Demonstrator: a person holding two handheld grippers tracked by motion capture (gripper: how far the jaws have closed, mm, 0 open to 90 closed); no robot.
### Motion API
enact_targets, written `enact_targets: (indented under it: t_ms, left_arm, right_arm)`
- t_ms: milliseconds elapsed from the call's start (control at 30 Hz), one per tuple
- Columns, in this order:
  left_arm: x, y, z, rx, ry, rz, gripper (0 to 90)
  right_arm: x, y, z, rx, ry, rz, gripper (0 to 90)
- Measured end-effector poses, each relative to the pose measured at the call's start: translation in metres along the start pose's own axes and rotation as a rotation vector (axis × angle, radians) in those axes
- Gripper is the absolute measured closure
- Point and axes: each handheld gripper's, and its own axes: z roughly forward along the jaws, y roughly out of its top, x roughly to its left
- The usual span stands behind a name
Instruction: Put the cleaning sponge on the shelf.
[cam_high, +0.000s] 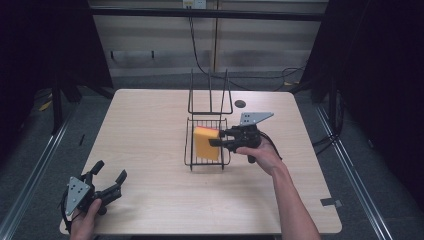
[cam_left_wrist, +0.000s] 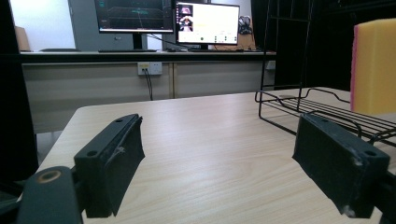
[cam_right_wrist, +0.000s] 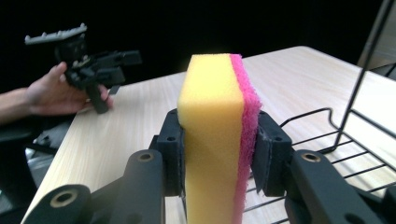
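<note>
High view footage shows a yellow sponge (cam_high: 206, 143) with a pink scouring face held upright over the lower shelf of a black wire rack (cam_high: 192, 150), gripped by the right gripper (cam_high: 218, 139), whose jaws are closed onto the sponge's two broad faces. From the right gripper view the grip is confirmed: the sponge (cam_right_wrist: 217, 135) is squeezed between both pads, yellow foam against one and the pink layer against the other, with the rack's wires (cam_right_wrist: 327, 140) seen just beyond and below. Whether the sponge's lower edge already rests on the wires cannot be told, since that edge is hidden by the jaws. The job is judged to be well advanced: the sponge has been brought to the rack, and what appears to be left is setting it down and letting go. The left gripper (cam_high: 107, 181) is held near the table's front left corner, well apart from the rack, its jaws spread wide with nothing between them, as is also plain in the left gripper view. The table (cam_high: 145, 130) is a pale wood-grain top, otherwise bare. Dark curtains are seen at both sides, cables trail behind, and two lit monitors (cam_left_wrist: 208, 22) stand on a desk against the far wall.
</note>
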Motion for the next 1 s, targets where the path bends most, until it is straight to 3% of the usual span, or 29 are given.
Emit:
enact_targets:
  t_ms: [133, 167, 300, 467, 767, 1000]
  left_arm:
    - [0.0, 0.0, 0.0, 0.0, 0.0, 0.0, 15.6]
    - [0.0, 0.0, 0.0, 0.0, 0.001, 0.002, 15.6]
    - [0.0, 0.0, 0.0, 0.0, 0.001, 0.001, 15.6]
    - [0.0, 0.0, 0.0, 0.0, 0.001, 0.001, 15.6]
    - [0.0, 0.0, 0.0, 0.0, 0.001, 0.001, 15.6]
    - [0.001, 0.0, -0.001, 0.003, 0.0, 0.007, 15.6]
  right_arm:
    - [-0.003, -0.004, 0.003, -0.002, 0.014, 0.002, 60.8]
    - [-0.004, -0.006, 0.004, 0.004, 0.036, -0.002, 60.8]
    - [-0.005, -0.011, 0.008, 0.041, 0.047, -0.012, 60.8]
    - [-0.005, -0.011, 0.008, 0.028, 0.06, -0.005, 60.8]
    - [-0.011, -0.014, 0.009, 0.015, 0.022, 0.02, 61.0]
    - [-0.011, -0.015, 0.011, 0.021, 0.017, 0.005, 60.9]
